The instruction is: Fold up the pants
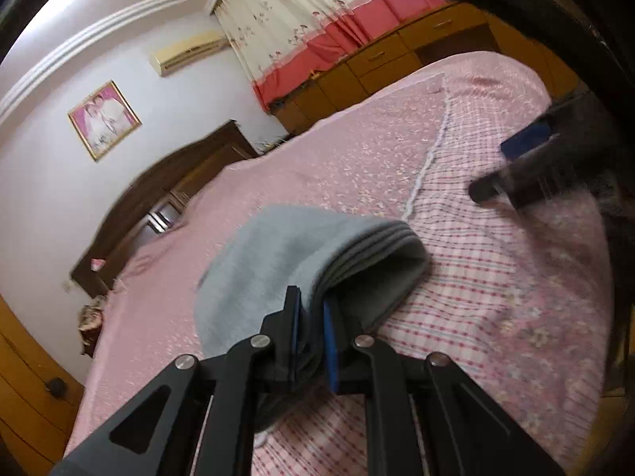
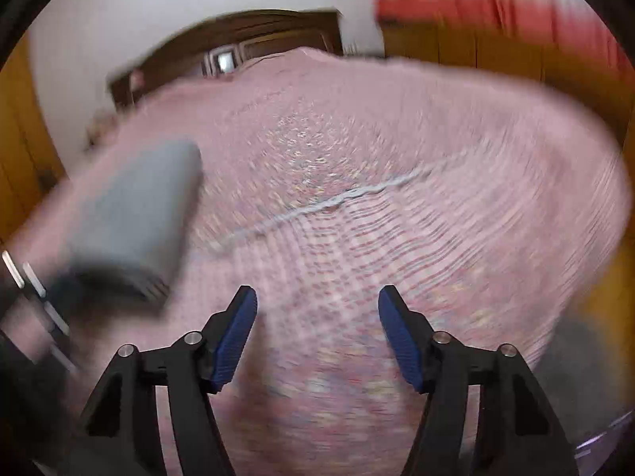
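The grey pants [image 1: 293,261] are folded into a thick stack on the pink bed. My left gripper [image 1: 311,317] is shut on the near edge of the stack, with layers of grey cloth between its blue pads. In the right wrist view, which is motion-blurred, the folded pants [image 2: 135,214] lie at the left on the bed. My right gripper [image 2: 317,317] is open and empty above the bedspread, well to the right of the pants. It also shows blurred at the right in the left wrist view [image 1: 516,182].
The pink bedspread [image 1: 357,158] has a white seam [image 1: 428,158] beside a checked part. A dark wooden headboard [image 1: 166,190] is at the bed's far end. Wooden drawers [image 1: 381,59] and a red-hemmed curtain [image 1: 317,20] stand beyond the bed.
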Tool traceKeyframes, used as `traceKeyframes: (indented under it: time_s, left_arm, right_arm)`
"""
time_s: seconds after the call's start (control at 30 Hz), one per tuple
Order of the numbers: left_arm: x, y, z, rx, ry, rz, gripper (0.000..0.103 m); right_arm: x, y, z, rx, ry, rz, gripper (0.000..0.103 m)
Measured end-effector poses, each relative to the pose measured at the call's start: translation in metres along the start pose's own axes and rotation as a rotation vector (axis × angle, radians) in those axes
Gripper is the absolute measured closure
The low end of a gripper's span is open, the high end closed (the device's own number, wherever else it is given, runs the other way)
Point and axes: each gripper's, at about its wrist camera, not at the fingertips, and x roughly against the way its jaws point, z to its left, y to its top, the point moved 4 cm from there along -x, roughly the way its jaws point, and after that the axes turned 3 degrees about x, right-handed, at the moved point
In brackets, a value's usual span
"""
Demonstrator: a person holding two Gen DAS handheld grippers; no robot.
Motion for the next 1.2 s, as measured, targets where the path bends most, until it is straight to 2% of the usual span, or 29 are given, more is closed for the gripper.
traceKeyframes:
  time_s: [0.03,0.07,0.1,0.13,0.2,0.23,0.3,0.33,0.37,0.43,0.5,0.6,0.63,0.7,0.77,0.83,0.9,0.93,1.0,1.07,1.13,1.2]
  left_arm:
    - [0.002,-0.001,-0.002,-0.008,-0.008,0.001,0.092]
    - [0.004,-0.002,-0.004,-0.017,-0.012,0.004,0.091]
    - [0.004,-0.003,-0.007,-0.027,-0.015,0.010,0.091]
    - [0.005,-0.004,-0.009,-0.037,-0.013,0.015,0.091]
    - [0.004,-0.006,-0.011,-0.048,-0.010,0.023,0.091]
    - [0.004,-0.006,-0.011,-0.050,-0.010,0.026,0.091]
    - [0.004,-0.008,-0.011,-0.047,-0.020,0.037,0.091]
    - [0.004,-0.009,-0.010,-0.045,-0.025,0.043,0.091]
    - [0.004,-0.010,-0.010,-0.044,-0.030,0.049,0.091]
    - [0.003,-0.015,-0.012,-0.049,-0.050,0.077,0.092]
    - [0.004,-0.020,-0.016,-0.061,-0.057,0.095,0.091]
    - [0.021,-0.015,-0.011,-0.012,-0.083,0.079,0.091]
    - [0.032,-0.009,-0.004,0.040,-0.088,0.054,0.091]
    - [0.044,0.004,0.010,0.160,-0.145,0.029,0.091]
    - [0.047,0.019,0.029,0.300,-0.185,0.008,0.083]
    - [0.039,0.028,0.040,0.412,-0.231,0.012,0.069]
    - [0.016,0.030,0.051,0.560,-0.301,0.053,0.069]
    - [0.006,0.027,0.051,0.604,-0.332,0.067,0.069]
    - [-0.016,0.017,0.049,0.651,-0.355,0.122,0.069]
    - [-0.038,-0.001,0.041,0.663,-0.349,0.216,0.070]
    - [-0.038,-0.013,0.038,0.679,-0.346,0.211,0.077]
    - [-0.036,-0.015,0.047,0.717,-0.377,0.216,0.077]
  right_arm:
    - [-0.001,0.009,0.008,-0.030,0.085,-0.008,0.048]
    - [-0.002,0.019,0.022,-0.034,0.176,-0.022,0.063]
    - [-0.003,0.025,0.033,-0.036,0.260,-0.026,0.071]
    - [-0.009,0.033,0.050,-0.050,0.428,-0.017,0.086]
    - [-0.018,0.033,0.067,-0.076,0.663,0.001,0.090]
    - [-0.027,0.028,0.072,-0.082,0.723,0.032,0.091]
    - [-0.054,0.008,0.067,-0.083,0.655,0.137,0.093]
    - [-0.066,-0.004,0.060,-0.094,0.617,0.186,0.101]
    - [-0.074,-0.011,0.053,-0.110,0.620,0.212,0.103]
    - [-0.074,-0.013,0.044,-0.153,0.664,0.198,0.103]
    - [-0.070,-0.009,0.049,-0.106,0.621,0.201,0.103]
    - [-0.068,-0.003,0.062,-0.029,0.566,0.185,0.103]
    - [-0.068,-0.004,0.063,-0.025,0.560,0.179,0.103]
    - [-0.072,-0.010,0.062,-0.062,0.575,0.178,0.103]
    - [-0.074,-0.014,0.054,-0.139,0.614,0.193,0.103]
    - [-0.077,-0.016,0.043,-0.187,0.646,0.208,0.103]
    - [-0.077,-0.018,0.042,-0.166,0.652,0.204,0.103]
    - [-0.077,-0.019,0.044,-0.154,0.651,0.199,0.103]
    - [-0.074,-0.024,0.042,-0.144,0.646,0.191,0.103]
    - [-0.077,-0.029,0.047,-0.125,0.632,0.205,0.103]
    - [-0.073,-0.039,0.049,-0.100,0.625,0.191,0.103]
    - [-0.076,-0.044,0.050,-0.093,0.624,0.185,0.103]
